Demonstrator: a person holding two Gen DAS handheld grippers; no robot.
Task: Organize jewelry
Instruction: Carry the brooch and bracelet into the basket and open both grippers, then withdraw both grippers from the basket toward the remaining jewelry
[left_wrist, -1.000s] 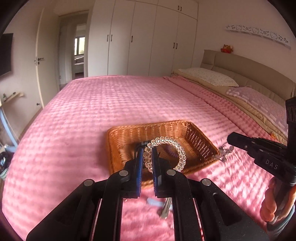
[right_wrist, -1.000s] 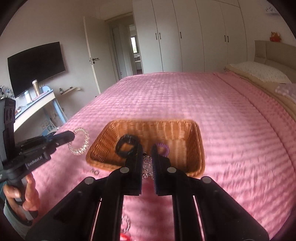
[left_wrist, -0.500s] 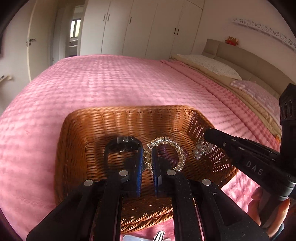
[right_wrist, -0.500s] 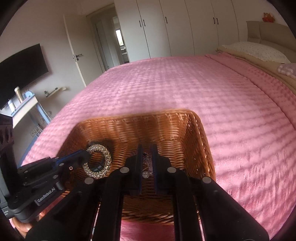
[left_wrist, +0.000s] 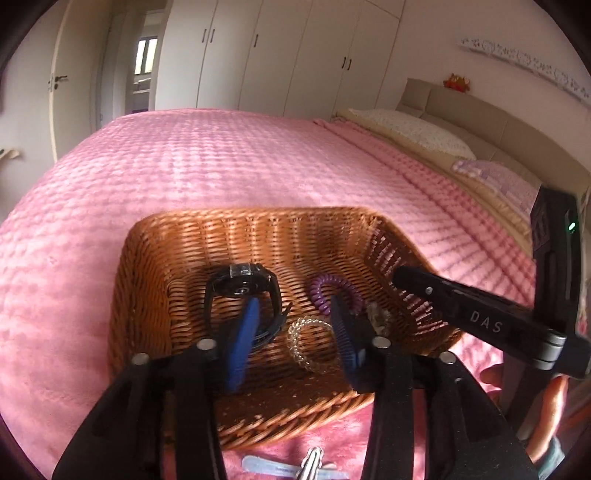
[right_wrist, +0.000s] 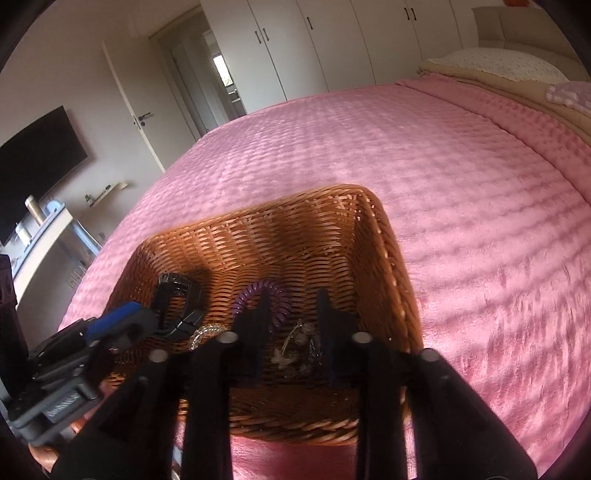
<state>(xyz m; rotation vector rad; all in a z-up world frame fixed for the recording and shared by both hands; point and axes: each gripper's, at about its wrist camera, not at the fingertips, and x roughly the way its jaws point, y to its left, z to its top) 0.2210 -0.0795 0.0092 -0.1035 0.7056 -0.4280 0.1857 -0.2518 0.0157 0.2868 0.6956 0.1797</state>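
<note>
A brown wicker basket (left_wrist: 243, 221) (right_wrist: 332, 199) sits on the pink bedspread. Inside lie a black watch (left_wrist: 240, 284) (right_wrist: 177, 302), a purple spiral hair tie (left_wrist: 334, 290) (right_wrist: 251, 290), a clear bead bracelet (left_wrist: 310, 347) (right_wrist: 207, 332) and a silver butterfly piece (left_wrist: 378, 317) (right_wrist: 295, 347). My left gripper (left_wrist: 294, 306) hangs over the basket with its jaws opening; the bracelet lies loose on the floor between them. My right gripper (right_wrist: 293, 299) (left_wrist: 399, 275) reaches in from the right, its jaws opening too, and the silver piece lies loose below them.
A nail file (left_wrist: 273, 467) and a silver clip (left_wrist: 312, 461) lie on the bedspread (left_wrist: 258, 155) just in front of the basket. Pillows (left_wrist: 413, 133) and the headboard are at the far right. A TV (right_wrist: 33, 155) and a desk stand off the bed's left side.
Both grippers came down into the basket and their jaws spread apart. The bracelet left the left gripper and the silver piece left the right one; both now rest on the basket floor.
</note>
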